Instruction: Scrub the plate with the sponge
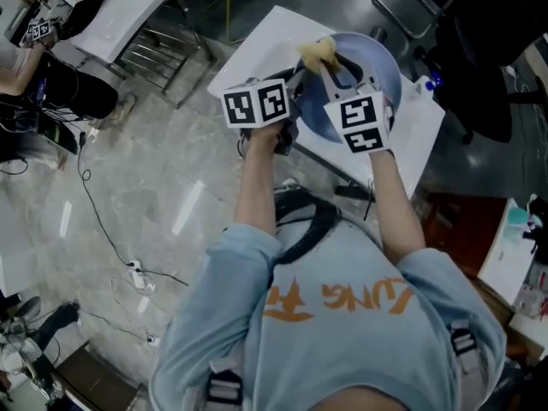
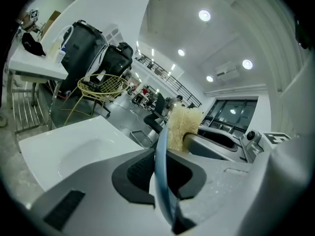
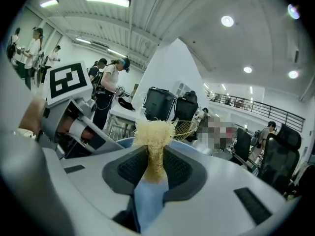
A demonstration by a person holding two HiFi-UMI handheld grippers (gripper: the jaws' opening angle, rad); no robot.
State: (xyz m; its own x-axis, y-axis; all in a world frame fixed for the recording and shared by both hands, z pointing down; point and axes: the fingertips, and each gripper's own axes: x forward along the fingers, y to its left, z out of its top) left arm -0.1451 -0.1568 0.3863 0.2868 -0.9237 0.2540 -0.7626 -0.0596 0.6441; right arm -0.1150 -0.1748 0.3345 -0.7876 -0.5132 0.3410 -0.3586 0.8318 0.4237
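The left gripper (image 2: 158, 176) is clamped on the rim of the round pale-blue plate (image 1: 381, 68), holding it tilted above the white tabletop (image 1: 257, 48). The right gripper (image 3: 155, 168) pinches the yellow fibrous sponge (image 3: 153, 134), which seems to press against the plate's face near its far rim; grey marbled floor (image 1: 154, 195) lies beyond
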